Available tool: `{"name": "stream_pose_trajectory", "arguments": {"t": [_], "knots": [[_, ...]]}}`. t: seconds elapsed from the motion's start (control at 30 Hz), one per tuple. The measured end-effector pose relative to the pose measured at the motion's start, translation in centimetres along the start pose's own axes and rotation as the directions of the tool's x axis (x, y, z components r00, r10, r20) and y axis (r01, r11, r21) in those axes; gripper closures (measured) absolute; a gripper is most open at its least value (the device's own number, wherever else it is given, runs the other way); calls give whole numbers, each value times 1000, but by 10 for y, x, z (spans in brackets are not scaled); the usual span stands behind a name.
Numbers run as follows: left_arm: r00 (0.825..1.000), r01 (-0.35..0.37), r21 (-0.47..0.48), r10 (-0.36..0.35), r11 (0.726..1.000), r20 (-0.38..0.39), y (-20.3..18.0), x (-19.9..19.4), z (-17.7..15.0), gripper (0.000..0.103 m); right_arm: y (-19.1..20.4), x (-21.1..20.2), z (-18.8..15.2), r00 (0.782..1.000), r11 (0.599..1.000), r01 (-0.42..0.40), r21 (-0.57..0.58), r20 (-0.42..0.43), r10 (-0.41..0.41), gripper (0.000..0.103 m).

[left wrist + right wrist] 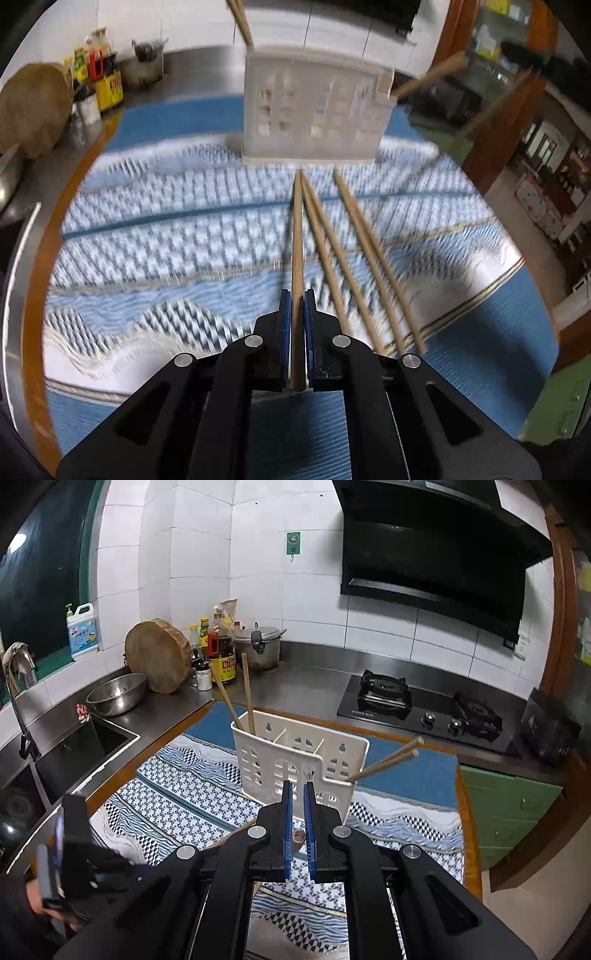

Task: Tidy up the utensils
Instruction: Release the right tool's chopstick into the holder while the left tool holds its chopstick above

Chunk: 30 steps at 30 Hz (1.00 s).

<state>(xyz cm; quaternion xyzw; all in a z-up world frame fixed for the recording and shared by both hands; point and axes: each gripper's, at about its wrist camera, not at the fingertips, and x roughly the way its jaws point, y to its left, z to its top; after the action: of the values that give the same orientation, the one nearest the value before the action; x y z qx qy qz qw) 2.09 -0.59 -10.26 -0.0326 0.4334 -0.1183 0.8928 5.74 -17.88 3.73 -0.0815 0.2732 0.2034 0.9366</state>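
Observation:
In the left wrist view my left gripper is shut on one wooden chopstick, which runs forward between the blue pads toward the white slotted utensil holder. Three loose chopsticks lie on the patterned cloth just to its right. In the right wrist view my right gripper is shut just in front of the utensil holder. A round brown chopstick end shows between its pads, seen end-on. Two chopsticks stand in the holder's left compartment and two chopsticks lean out of its right end.
The blue-and-white cloth covers a wood-edged board. Left are a sink, steel bowl, round chopping block, sauce bottles and a pot. A gas hob is right. A person's hand holds the left gripper.

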Motion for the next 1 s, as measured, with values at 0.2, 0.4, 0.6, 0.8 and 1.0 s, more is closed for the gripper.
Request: {"name": "stream_pose_trajectory", "arguments": {"t": [0.2,0.4,0.6,0.8,1.0], "knots": [[992,16,29,-19,999,123,0,-30,43,97,1,0,21,1000,999,-14,-42,20,15,97],[982,30,59,-40,998,186,-4,-44,72,97,-1,4,39,1000,996,-5,-88,27,7,102],[973,31,78,-48,997,228,-7,-53,87,97,-6,9,35,1000,997,-3,-72,16,4,102],[971,34,76,-51,996,233,-3,-52,92,97,-16,24,19,999,1000,-14,-19,-39,13,95],[971,36,73,-52,997,232,-1,-50,93,97,-16,59,-8,988,998,-52,26,-147,55,88]]}}
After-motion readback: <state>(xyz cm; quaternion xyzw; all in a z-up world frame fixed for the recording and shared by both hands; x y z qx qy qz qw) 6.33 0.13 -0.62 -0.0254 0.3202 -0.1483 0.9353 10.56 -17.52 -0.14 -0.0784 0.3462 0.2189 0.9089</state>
